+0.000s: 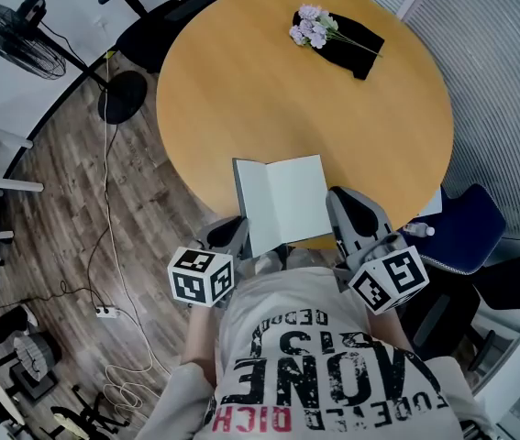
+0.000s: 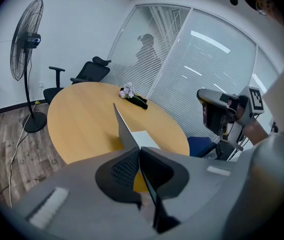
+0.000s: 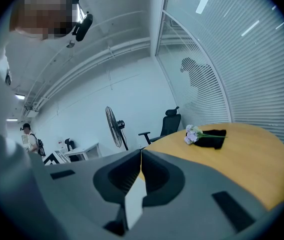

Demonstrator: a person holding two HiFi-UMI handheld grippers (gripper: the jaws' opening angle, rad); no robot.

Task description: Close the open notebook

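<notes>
Notebook (image 1: 282, 200) lay open at the near edge of the round table (image 1: 241, 90), its left cover tilted up. The left gripper (image 2: 139, 151) pinched that cover; the right gripper (image 3: 140, 159) was clamped on the white right-hand page edge.

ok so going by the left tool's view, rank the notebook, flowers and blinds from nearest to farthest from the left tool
1. notebook: pinched in the left tool, with one leaf standing on edge.
2. flowers: on the far side of the table.
3. blinds: behind the flowers, past the table edge.
</notes>
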